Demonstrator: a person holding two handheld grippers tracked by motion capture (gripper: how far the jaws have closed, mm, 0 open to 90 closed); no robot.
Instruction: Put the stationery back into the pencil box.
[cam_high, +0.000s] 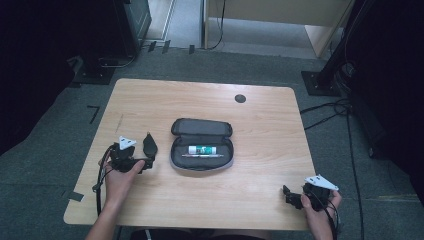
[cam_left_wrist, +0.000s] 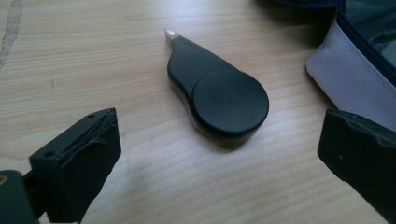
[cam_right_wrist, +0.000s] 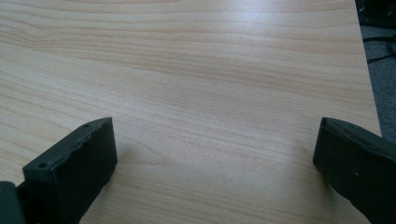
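A black teardrop-shaped correction tape dispenser (cam_left_wrist: 217, 95) lies flat on the wooden table (cam_high: 260, 120), its clear tip pointing away; in the high view the dispenser (cam_high: 149, 145) sits just left of an open dark pencil case (cam_high: 201, 144). The case holds a white glue stick (cam_high: 202, 149) and a thin pen (cam_high: 202, 156). My left gripper (cam_high: 145, 162) is open, jaws spread just short of the dispenser, not touching it. My right gripper (cam_high: 291, 196) is open near the table's front right corner, over bare wood.
A small round black cable grommet (cam_high: 240, 98) is set in the table near the back edge. The case's grey wall (cam_left_wrist: 345, 74) lies close to my left gripper's right jaw. Cables (cam_high: 330, 107) run on the floor at the right.
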